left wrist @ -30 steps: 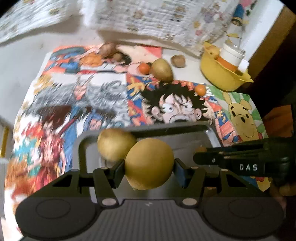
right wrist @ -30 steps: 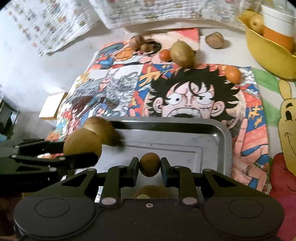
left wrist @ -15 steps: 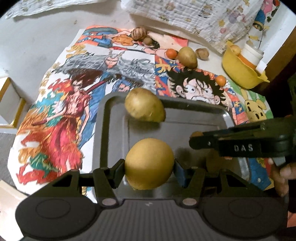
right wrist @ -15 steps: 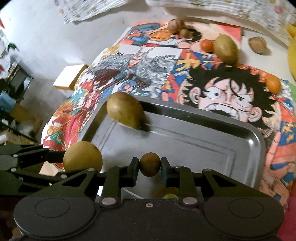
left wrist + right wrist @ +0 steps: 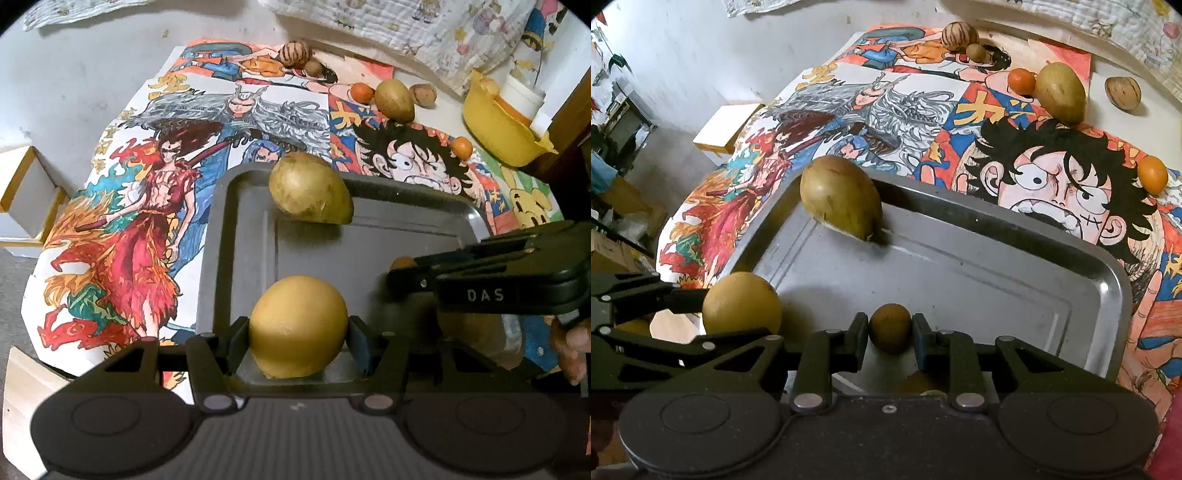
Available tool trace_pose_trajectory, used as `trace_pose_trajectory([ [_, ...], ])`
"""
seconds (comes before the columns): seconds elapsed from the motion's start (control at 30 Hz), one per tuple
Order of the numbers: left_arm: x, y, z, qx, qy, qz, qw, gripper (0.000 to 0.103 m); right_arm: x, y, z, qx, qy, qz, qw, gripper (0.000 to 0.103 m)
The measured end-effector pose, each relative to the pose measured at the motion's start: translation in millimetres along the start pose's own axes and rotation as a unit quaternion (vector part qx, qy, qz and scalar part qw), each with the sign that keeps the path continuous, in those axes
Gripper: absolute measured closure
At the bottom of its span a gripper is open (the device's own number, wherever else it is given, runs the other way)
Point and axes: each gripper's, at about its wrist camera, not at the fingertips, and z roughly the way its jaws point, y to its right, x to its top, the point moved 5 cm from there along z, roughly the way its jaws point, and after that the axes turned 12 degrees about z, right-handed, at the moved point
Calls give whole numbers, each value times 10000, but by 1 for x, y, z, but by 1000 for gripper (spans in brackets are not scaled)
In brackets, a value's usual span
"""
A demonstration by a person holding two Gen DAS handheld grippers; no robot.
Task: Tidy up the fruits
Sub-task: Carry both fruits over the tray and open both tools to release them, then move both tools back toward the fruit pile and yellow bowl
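1. A white box with yellow edges (image 5: 22, 195) sits at the far left, beside the colourful cartoon-print mat (image 5: 140, 229) that covers the counter.
2. The left tongs (image 5: 298, 330) are clamped on a round yellow-brown fruit (image 5: 298, 325), one pad on each side, held over the near-left part of the grey metal baking tray (image 5: 218, 258). Seen from the right wrist, these tongs (image 5: 738, 314) come in from the left with the same fruit (image 5: 741, 302) by the tray's left rim (image 5: 757, 229).
3. A large oval greenish-brown fruit (image 5: 308, 188) lies in the tray's far-left corner, leaning on the rim; it also shows in the right view (image 5: 840, 197).
4. The right tongs (image 5: 890, 328) grip a small round brown fruit (image 5: 890, 328) between nearly closed pads, above the tray's near edge. In the left view these tongs (image 5: 400, 275) reach in from the right, the small fruit only partly visible at their tip.
5. On the mat beyond the tray, well apart from it: a striped brown nut-like ball (image 5: 959, 35) with a smaller brown ball (image 5: 976, 51) touching it, then a small orange fruit (image 5: 1021, 81) just beside another oval greenish-brown fruit (image 5: 1060, 92).
6. Further right, a second striped nut (image 5: 1122, 93) rests on bare counter, and another small orange fruit (image 5: 1152, 174) on the mat.
7. A yellow plastic bowl (image 5: 495, 129) holding a white cup (image 5: 522, 92) stands at the far right.
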Motion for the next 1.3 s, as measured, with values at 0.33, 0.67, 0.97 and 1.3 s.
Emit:
trace_pose_trajectory([
  [0.33, 1, -3, -1, -122, -41, -142, 9998, 41, -4, 2, -7, -61, 123, -166, 9998, 60],
  [0.67, 0, -4, -28, -104, 112, 40, 9999, 17, -23, 11, -43, -102, 474, -341, 9982, 31],
  [0.97, -12, 6, -41, -89, -128, 573, 9982, 3, -46, 6, -70, -24, 522, -443, 9976, 8],
  [1.3, -27, 20, -42, -70, -535, 1040, 9931, 1, -65, 19, -80, -284, 366, -181, 9988, 1],
])
